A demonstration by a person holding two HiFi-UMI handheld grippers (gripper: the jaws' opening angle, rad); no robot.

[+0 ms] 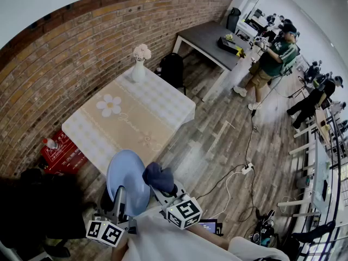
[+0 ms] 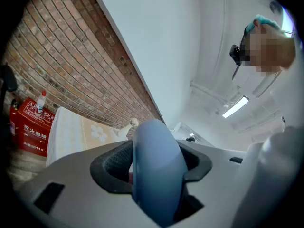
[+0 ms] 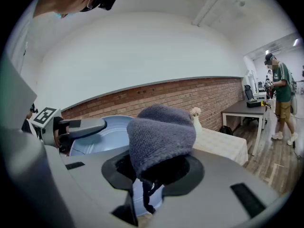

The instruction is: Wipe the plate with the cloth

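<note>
While the left gripper [image 1: 120, 193] has its jaws clamped on the lower rim of the pale blue plate [image 1: 126, 172], holding it tilted up in the air, the right gripper [image 1: 163, 187] has its jaws closed on a bunched dark grey-blue cloth [image 1: 157, 175] that sits at the plate's right rim, seemingly touching it. Plate and cloth hang just in front of the near edge of a table [image 1: 136, 121] with a checked, flower-printed cover. A white vase [image 1: 139, 69] of pale flowers stands at its far side beside the brick wall [image 1: 70, 53], and a person in a green shirt [image 1: 274, 56] stands well apart.
</note>
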